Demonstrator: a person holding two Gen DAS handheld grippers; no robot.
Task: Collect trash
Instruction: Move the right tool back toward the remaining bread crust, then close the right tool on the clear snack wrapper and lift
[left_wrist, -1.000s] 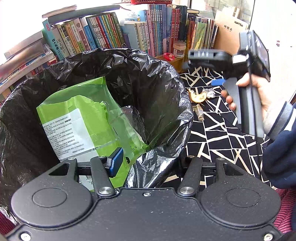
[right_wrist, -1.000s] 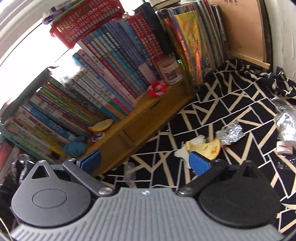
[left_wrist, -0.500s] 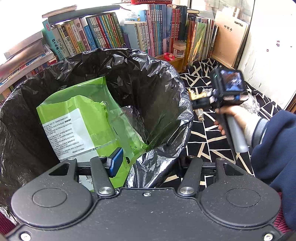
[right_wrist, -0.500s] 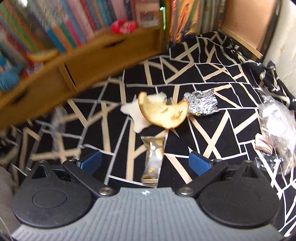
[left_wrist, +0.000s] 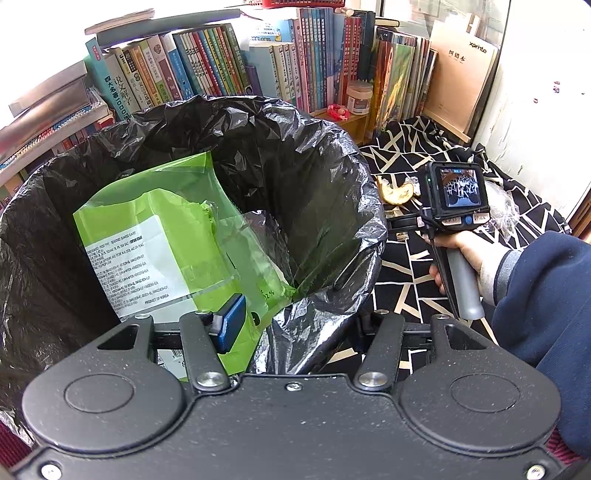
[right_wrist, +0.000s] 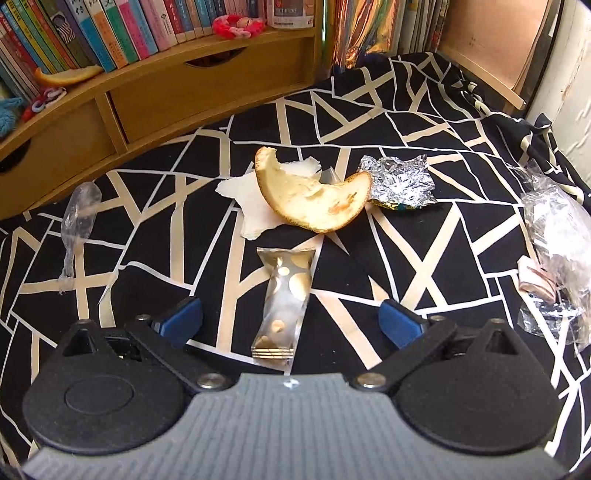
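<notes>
A bin lined with a black trash bag (left_wrist: 303, 155) fills the left wrist view, and a green snack packet (left_wrist: 155, 236) lies inside it. My left gripper (left_wrist: 291, 325) is clamped over the bag's near rim; one blue pad shows and the other is hidden by plastic. My right gripper (right_wrist: 291, 317) is open, low over the patterned cloth. A clear wrapper with gold dots (right_wrist: 284, 302) lies between its fingers. Beyond that lie a fruit peel (right_wrist: 314, 199), a white scrap (right_wrist: 247, 199) and crumpled foil (right_wrist: 399, 181).
A clear plastic twist (right_wrist: 77, 218) lies left, and a crinkled clear bag (right_wrist: 561, 243) right. A wooden shelf with drawers (right_wrist: 155, 88) and rows of books (left_wrist: 221, 74) stand behind. A hand (left_wrist: 461, 243) holds the right gripper's handle beside the bin.
The right gripper has swung down from the bookshelf to the cloth and come close over the gold-dotted wrapper. The left gripper and bag have not moved.
</notes>
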